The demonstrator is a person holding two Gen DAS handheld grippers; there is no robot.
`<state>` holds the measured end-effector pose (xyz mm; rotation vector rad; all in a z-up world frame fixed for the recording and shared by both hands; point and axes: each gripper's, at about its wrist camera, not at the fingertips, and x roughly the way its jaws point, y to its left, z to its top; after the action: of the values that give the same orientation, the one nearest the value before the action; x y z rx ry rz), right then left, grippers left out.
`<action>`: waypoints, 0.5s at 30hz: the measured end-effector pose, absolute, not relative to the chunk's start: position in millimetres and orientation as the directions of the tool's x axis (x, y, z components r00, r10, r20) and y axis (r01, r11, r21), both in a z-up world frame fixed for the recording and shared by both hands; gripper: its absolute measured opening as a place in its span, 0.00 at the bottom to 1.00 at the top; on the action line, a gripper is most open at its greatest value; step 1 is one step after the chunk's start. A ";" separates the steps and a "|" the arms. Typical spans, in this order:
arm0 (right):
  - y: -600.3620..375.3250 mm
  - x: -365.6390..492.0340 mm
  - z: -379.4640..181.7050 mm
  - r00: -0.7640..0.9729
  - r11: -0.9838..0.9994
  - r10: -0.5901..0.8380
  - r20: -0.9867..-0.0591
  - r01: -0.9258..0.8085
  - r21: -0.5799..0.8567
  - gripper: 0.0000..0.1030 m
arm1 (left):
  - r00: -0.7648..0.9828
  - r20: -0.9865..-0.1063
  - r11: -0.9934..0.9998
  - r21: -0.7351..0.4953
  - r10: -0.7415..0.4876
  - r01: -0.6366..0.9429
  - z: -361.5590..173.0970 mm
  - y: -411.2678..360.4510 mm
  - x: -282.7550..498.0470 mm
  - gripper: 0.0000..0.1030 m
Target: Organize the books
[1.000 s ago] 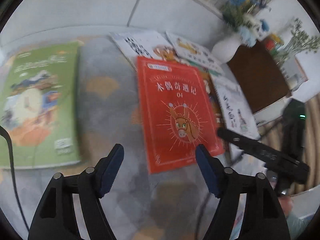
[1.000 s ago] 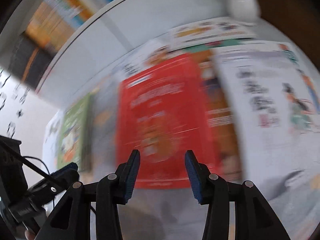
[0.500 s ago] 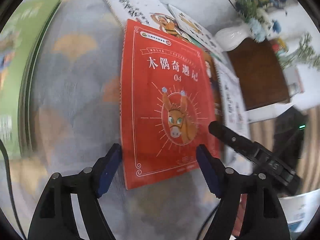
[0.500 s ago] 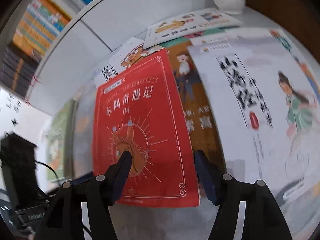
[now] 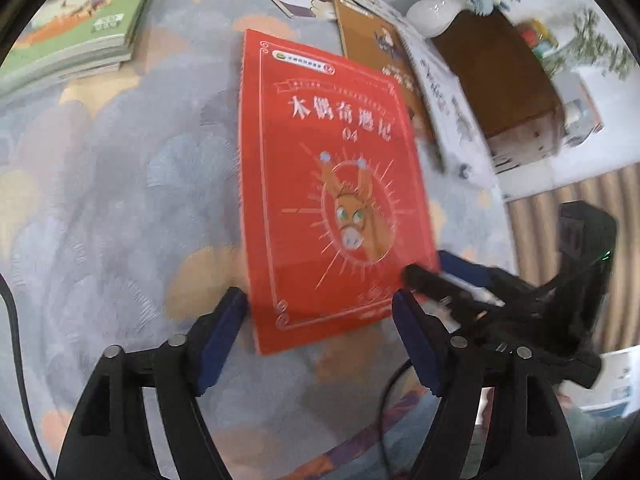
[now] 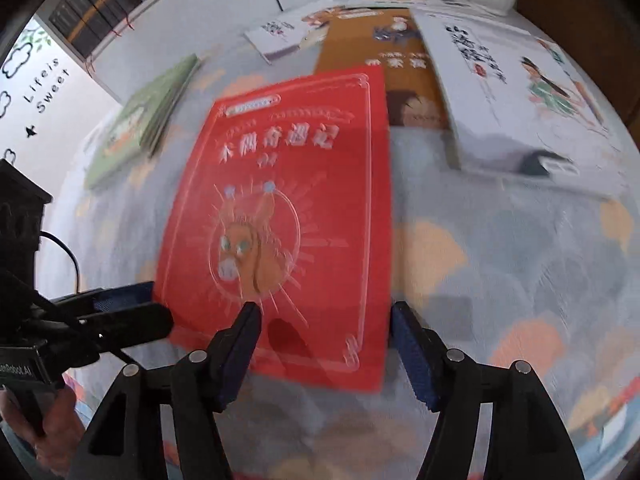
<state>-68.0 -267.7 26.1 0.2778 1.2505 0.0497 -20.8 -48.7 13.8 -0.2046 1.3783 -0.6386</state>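
my left gripper [image 5: 320,312] points down at the near short edge of the red book [image 5: 328,184], which lies flat on the patterned rug [image 5: 120,184] at the middle of both views. its jaws are closing a little but stand wide, one pad off the book's corner at 7 o'clock and the other near the corner at 5 o'clock, neither pressing as far as i can see. my right gripper [image 6: 324,320] comes in at the same near edge, more toward the book's other corner. its jaws are closing too, at a middling gap, the left pad over the cover and the right pad just off the long edge, nothing pinched.

i judge this as the approach to picking up the red book, with the grip not yet made. a thin flat book gives no side to squeeze, so the next move calls for working a finger under the edge or sliding it, then carrying it to the green stack [image 5: 76,28] at 10 o'clock.

the cover reads 木偶奇遇记 with 04 beneath, above a donkey's head in a sunburst. the wall at 9 o'clock in the right view says "life is sweet". the brown book [image 6: 396,64] and the white book [image 6: 516,92] at 1 o'clock carry characters too blurred to read.
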 end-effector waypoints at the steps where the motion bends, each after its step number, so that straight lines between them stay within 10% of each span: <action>1: -269.8 -72.1 27.1 0.321 0.964 0.171 -0.931 0.139 0.225 0.52 | 0.064 -0.857 0.825 -0.469 -0.512 0.315 14.8 -51.2 -23.6 0.68; 8: -269.3 -75.2 28.1 0.347 0.973 0.130 -0.929 0.137 0.188 0.38 | 0.075 -0.795 0.781 -0.566 -0.602 0.265 13.1 -42.2 -16.5 0.66; 15: -344.1 -79.4 1.9 0.399 0.668 0.515 -0.759 0.368 0.647 0.36 | 0.087 -0.507 0.513 -0.856 -0.857 0.064 27.1 -13.8 -0.4 0.63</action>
<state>-79.4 -344.1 1.9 0.8894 1.2012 0.1108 -0.4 -13.8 27.1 -0.7818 1.3070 -0.8021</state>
